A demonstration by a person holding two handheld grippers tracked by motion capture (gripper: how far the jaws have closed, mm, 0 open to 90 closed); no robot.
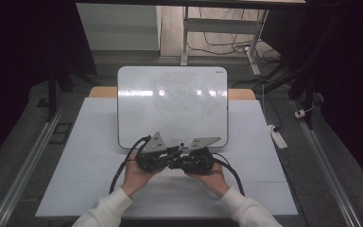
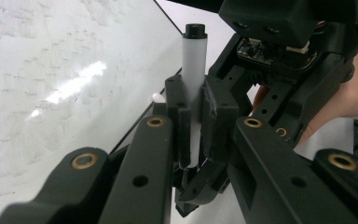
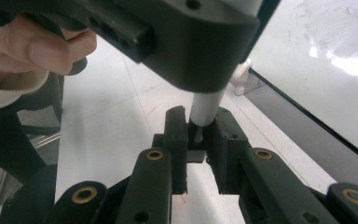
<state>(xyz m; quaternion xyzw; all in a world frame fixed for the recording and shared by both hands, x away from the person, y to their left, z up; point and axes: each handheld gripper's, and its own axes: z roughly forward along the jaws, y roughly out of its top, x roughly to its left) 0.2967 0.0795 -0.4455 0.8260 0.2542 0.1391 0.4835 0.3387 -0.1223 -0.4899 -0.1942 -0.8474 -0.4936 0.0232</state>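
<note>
Light, stiff, slick marker clenched mid-barrel by left claw, its near tip pinched in right claw; keep grips on barrel.

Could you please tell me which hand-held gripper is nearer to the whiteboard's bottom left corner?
Left. The left hand-held gripper sits just below the whiteboard near that corner, clamped on the marker. The right hand-held gripper lies farther along the bottom edge, toward the middle.
</note>
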